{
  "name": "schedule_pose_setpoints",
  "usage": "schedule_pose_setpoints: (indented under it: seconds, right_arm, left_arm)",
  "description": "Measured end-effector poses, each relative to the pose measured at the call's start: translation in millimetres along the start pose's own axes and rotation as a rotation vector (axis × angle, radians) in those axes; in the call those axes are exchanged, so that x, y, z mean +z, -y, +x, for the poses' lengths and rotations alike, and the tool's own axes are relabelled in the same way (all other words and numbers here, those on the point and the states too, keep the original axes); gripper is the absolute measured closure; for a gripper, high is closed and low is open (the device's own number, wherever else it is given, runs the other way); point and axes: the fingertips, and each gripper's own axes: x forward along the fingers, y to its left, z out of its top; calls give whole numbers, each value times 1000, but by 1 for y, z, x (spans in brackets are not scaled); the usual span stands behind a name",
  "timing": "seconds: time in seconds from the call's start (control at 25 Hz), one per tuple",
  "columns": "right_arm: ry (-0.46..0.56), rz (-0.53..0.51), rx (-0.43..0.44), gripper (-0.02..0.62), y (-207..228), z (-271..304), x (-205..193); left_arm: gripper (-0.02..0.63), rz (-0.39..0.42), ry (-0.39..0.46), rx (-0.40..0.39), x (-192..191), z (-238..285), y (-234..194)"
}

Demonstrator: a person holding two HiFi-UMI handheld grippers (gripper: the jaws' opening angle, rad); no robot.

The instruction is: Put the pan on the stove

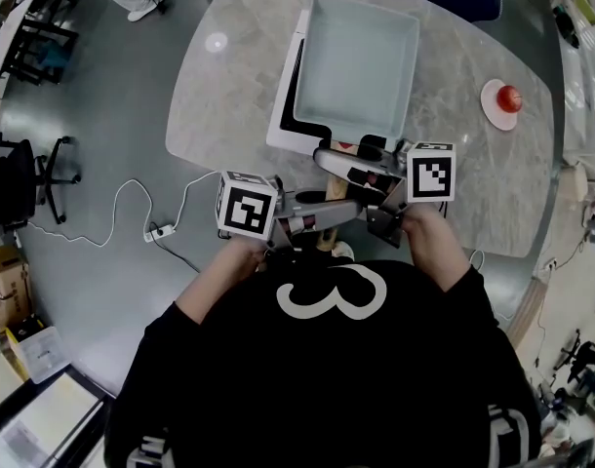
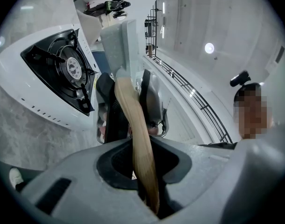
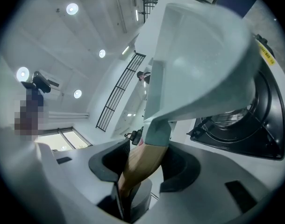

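Note:
A pale square pan (image 1: pixel 356 61) with a wooden handle (image 2: pixel 133 120) is over the white gas stove (image 1: pixel 283 115) on the marble table. In the right gripper view the pan (image 3: pixel 198 55) is tilted just above the black burner (image 3: pixel 245 125). Both grippers are shut on the handle. My right gripper (image 1: pixel 361 169) grips it close to the pan, and the handle (image 3: pixel 142 160) runs between its jaws (image 3: pixel 135 169). My left gripper (image 1: pixel 322 220) grips nearer the handle's free end (image 2: pixel 141 171). The stove's burner (image 2: pixel 63 69) shows to the left of the pan (image 2: pixel 119 41).
A red round fruit on a small pink plate (image 1: pixel 499 103) sits at the table's right side. The table's near edge (image 1: pixel 219 169) curves just in front of me. A white cable with a power strip (image 1: pixel 161 230) lies on the floor at the left, beyond it chairs (image 1: pixel 34 174).

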Motion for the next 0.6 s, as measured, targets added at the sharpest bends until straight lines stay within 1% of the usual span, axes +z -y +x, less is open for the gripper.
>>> schedule_pose_setpoints:
  seconds: [0.24, 0.36, 0.6]
  right_arm:
    - [-4, 29, -6, 417, 13, 5, -1]
    - [-6, 25, 8, 417, 14, 5, -1]
    - [0, 52, 23, 417, 23, 7, -3]
  left_arm:
    - [525, -35, -1, 12, 3, -3, -10]
    - [523, -50, -3, 14, 2, -3, -13]
    - [518, -71, -8, 19, 1, -3, -20]
